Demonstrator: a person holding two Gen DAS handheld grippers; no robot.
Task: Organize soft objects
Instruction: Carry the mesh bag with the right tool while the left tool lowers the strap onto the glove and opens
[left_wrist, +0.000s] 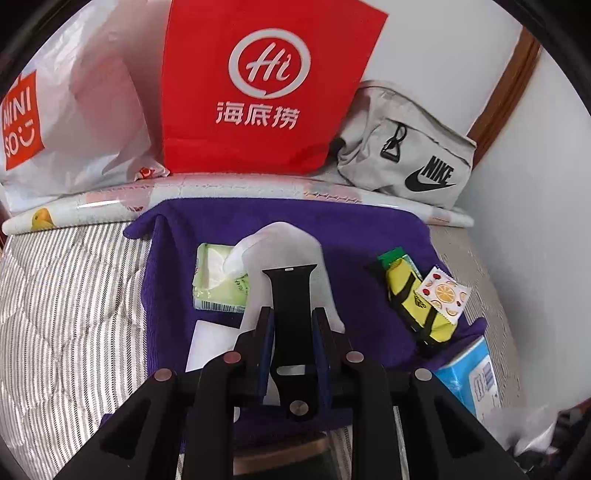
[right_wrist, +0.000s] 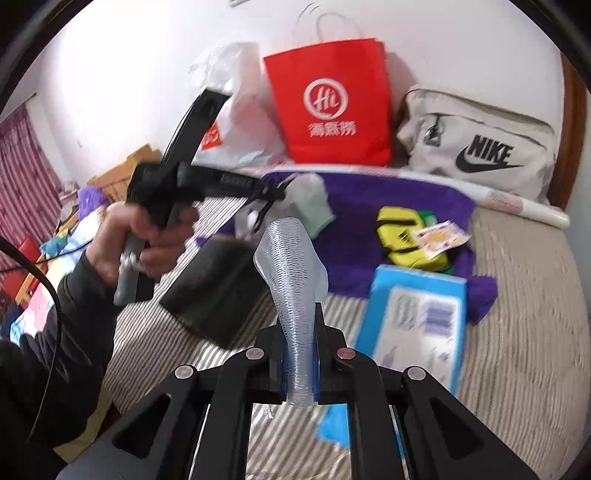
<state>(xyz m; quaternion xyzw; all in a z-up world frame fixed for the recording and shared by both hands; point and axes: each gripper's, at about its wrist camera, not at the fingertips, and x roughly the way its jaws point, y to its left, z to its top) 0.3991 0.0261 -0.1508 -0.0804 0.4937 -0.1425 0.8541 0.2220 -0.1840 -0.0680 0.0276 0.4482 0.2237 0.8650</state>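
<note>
Both tools tilt downward, left tool (left_wrist: 291, 314) gripping black strap (left_wrist: 290, 295)

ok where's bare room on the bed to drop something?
Free: striped quilt left of the purple towel, and the quilt's near-right corner beside the blue box. Crowded: the towel itself, and the back edge along the red bag and grey Nike bag.

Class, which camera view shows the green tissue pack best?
The left wrist view: the tissue pack lies sharp on the purple towel, only its right edge covered by the white cloth. In the right wrist view the left gripper and its cloth hide it.
</note>
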